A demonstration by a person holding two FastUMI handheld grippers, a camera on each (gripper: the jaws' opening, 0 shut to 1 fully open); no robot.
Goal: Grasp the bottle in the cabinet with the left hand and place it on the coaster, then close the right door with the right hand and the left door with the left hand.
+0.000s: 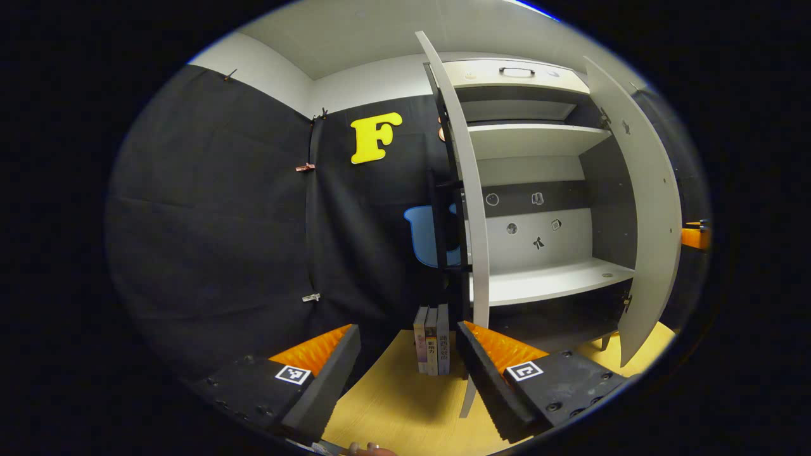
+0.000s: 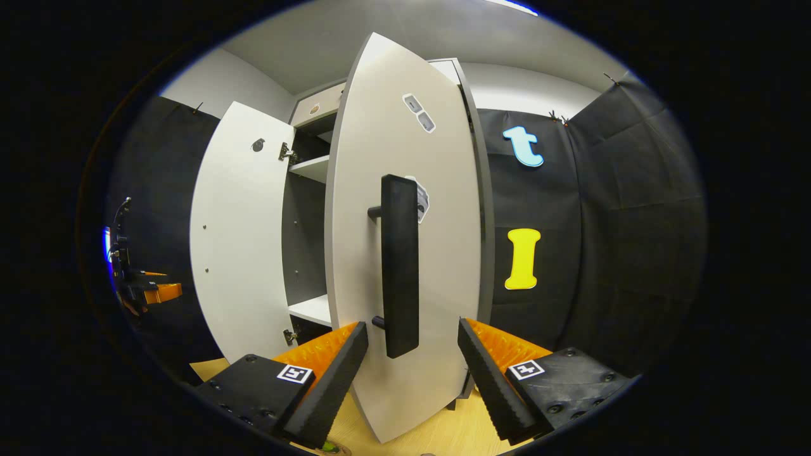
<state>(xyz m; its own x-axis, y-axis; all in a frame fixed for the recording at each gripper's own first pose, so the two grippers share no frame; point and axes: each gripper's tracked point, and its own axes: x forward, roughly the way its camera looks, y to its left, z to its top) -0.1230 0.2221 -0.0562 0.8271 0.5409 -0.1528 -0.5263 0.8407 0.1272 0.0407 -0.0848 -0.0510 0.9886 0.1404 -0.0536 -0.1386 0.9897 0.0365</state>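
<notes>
Ribbed fingers [image 2: 488, 373] flank the flat door's [image 2: 405, 253] blocky bar handle [image 2: 400, 266].

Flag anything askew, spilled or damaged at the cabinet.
Nothing stands out. Both cabinet doors hang open as expected: left door, right door straight on their hinges. Shelves level; books upright beside the cabinet.

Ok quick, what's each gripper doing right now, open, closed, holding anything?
Left gripper: open, holding nothing, facing the cabinet.
Right gripper: open, holding nothing, fingers either side of the door handle.
</notes>
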